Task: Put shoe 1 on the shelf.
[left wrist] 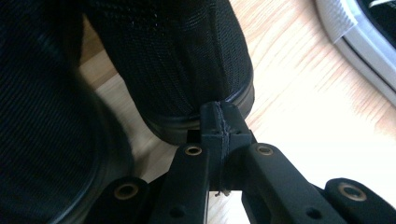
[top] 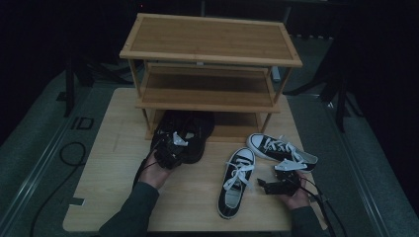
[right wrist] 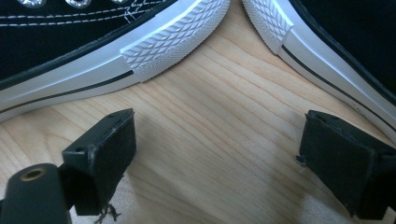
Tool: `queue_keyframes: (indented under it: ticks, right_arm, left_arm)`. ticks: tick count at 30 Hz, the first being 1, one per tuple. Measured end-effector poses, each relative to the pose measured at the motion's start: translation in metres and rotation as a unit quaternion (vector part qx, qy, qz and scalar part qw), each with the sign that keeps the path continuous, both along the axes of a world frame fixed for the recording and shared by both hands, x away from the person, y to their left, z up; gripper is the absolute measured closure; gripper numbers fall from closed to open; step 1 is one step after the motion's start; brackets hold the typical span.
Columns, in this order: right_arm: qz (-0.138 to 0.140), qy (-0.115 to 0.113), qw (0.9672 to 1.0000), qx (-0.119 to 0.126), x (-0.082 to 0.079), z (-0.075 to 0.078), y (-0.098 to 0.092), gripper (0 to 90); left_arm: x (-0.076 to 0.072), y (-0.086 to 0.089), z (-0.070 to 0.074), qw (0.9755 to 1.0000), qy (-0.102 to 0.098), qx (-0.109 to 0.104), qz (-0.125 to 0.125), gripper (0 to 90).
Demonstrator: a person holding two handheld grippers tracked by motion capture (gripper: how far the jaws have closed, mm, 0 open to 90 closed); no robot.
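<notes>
A pair of black mesh shoes point(top: 190, 129) sits at the foot of the wooden shoe rack point(top: 207, 42), toes under its lowest shelf. My left gripper point(top: 172, 149) is at their near side. In the left gripper view it point(left wrist: 219, 128) is shut, pads pressed together with nothing between them, tips right at the sole edge of one black shoe point(left wrist: 173, 60); the other black shoe point(left wrist: 42, 116) is at the left. My right gripper point(top: 271, 184) is open over bare table, and in its own view it point(right wrist: 224, 158) faces the gap between two black-and-white sneakers point(right wrist: 70, 46) point(right wrist: 336, 46).
One sneaker point(top: 237, 180) lies lengthwise at the table's point(top: 108, 163) middle front, the other point(top: 279, 150) lies across at the right, both with white laces. The rack has three shelves. A black cable point(top: 69, 155) lies on the floor at the left. Dark stands rise behind.
</notes>
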State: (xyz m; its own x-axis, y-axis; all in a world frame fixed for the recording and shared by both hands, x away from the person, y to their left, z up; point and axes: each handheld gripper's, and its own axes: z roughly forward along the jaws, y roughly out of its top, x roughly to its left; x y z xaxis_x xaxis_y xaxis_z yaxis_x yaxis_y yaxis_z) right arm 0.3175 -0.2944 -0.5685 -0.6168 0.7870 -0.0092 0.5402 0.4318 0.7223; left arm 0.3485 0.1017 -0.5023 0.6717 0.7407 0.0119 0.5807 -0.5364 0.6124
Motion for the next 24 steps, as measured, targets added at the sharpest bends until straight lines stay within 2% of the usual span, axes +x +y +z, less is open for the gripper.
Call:
queue_keyframes:
  ticks: [2, 4, 14, 18, 24]
  right_arm:
    - [0.000, 0.000, 1.0000, 0.000, 0.000, 0.000, 0.000, 10.8]
    - [0.000, 0.000, 1.0000, 0.000, 0.000, 0.000, 0.000, 10.8]
    - [0.001, 0.000, 1.0000, 0.000, 0.000, 0.000, 0.000, 10.8]
    - [0.001, 0.000, 1.0000, 0.000, 0.000, 0.000, 0.000, 10.8]
    - [0.001, 0.001, 1.0000, 0.000, 0.000, 0.000, 0.000, 10.8]
  left_arm:
    - [0.002, -0.007, 0.001, 1.0000, -0.006, 0.002, -0.003, 89.5]
    - [0.007, -0.013, 0.001, 0.9998, -0.014, 0.014, 0.000, 89.5]
    - [0.026, -0.026, 0.001, 0.9998, -0.015, 0.009, 0.004, 89.5]
    - [0.034, -0.031, 0.001, 0.9998, -0.016, 0.013, 0.006, 89.6]
    - [0.046, -0.034, 0.000, 0.9999, -0.009, 0.001, 0.013, 89.5]
